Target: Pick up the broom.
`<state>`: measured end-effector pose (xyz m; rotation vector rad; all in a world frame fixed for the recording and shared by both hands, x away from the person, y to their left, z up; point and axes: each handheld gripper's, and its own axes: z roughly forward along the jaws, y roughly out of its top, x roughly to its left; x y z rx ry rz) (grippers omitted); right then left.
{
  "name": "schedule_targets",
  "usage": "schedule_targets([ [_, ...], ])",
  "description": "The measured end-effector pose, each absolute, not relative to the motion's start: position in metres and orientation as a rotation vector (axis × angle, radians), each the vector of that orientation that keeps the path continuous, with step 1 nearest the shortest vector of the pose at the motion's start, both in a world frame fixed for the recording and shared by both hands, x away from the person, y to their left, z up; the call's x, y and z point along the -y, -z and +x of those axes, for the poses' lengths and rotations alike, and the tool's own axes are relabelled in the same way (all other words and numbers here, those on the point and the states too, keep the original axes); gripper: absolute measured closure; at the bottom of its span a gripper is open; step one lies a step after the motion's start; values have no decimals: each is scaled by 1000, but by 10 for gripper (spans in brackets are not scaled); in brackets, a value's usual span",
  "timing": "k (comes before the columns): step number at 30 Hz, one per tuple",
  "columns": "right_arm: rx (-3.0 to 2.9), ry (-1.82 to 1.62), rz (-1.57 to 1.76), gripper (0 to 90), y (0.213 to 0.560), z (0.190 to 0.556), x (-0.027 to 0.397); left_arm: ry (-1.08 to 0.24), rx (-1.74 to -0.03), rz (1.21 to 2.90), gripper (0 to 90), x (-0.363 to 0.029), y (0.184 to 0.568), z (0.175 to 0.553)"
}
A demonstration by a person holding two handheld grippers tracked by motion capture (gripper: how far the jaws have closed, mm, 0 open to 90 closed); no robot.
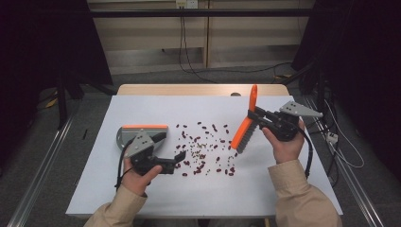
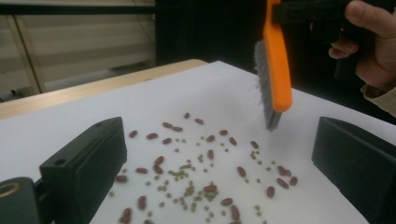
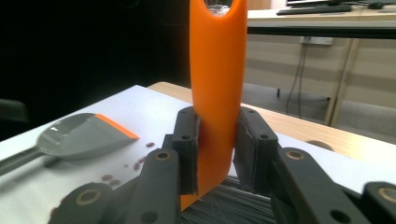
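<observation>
The grey dustpan (image 1: 130,135) lies empty on the worktop (image 1: 142,109), beans (image 1: 204,149) scattered just right of it. The right gripper (image 1: 257,118) clamps the orange brush (image 1: 246,127); the left gripper (image 1: 178,158) hangs released.

The brush (image 1: 246,128) clamped in the right gripper (image 1: 257,118) has a bright orange back and handle with grey bristles. The gripper's jaws are matt black, its top plate pale grey. Just behind the black left gripper (image 1: 177,158) lies a grey dustpan (image 1: 127,135) with an orange lip. Between the two grippers, dark red beans (image 1: 220,141) and smaller olive-green beans (image 2: 189,190) speckle the white table sheet (image 1: 142,109). The person's sleeves (image 1: 298,196) are beige.
</observation>
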<state>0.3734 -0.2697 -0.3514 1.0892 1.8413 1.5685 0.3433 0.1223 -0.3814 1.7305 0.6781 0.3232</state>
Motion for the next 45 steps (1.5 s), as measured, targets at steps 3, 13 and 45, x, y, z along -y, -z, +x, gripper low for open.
schedule_targets([
  [3,-1850,-1587,1070,712,349,376,256,-294,-689,1742,30,-105,386,350],
  [13,-1910,-1622,1016,712,346,385,216,-226,-679,1777,161,-74,398,365],
  [45,-1976,-1591,996,453,355,393,153,-332,-812,1852,708,-68,408,372],
])
